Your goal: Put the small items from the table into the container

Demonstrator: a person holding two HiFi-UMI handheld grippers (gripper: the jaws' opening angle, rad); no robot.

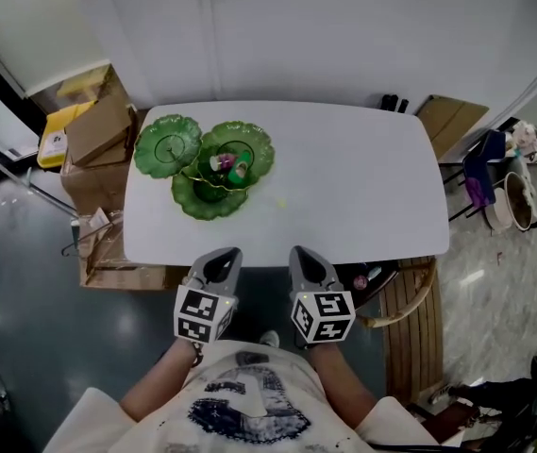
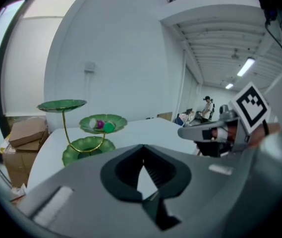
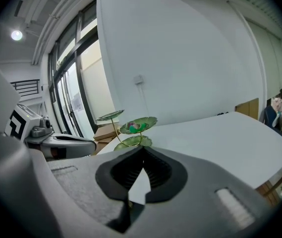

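A green stand (image 1: pixel 202 163) of three leaf-shaped dishes sits at the table's far left. Its middle dish holds small items (image 1: pixel 230 166), one purple and one green. The left gripper view shows the stand (image 2: pixel 88 145) and the items (image 2: pixel 101 125) ahead to the left. In the right gripper view the stand (image 3: pixel 131 142) is straight ahead. My left gripper (image 1: pixel 223 255) and right gripper (image 1: pixel 303 253) hover side by side at the table's near edge, both shut and empty. A tiny yellowish speck (image 1: pixel 281 202) lies on the white table (image 1: pixel 362 187).
Cardboard boxes (image 1: pixel 98 125) are stacked off the table's left end. A wooden chair (image 1: pixel 411 310) stands at the near right corner. A cardboard panel (image 1: pixel 452 121) and clutter lie beyond the right end. A person (image 2: pixel 207 105) stands far off in the room.
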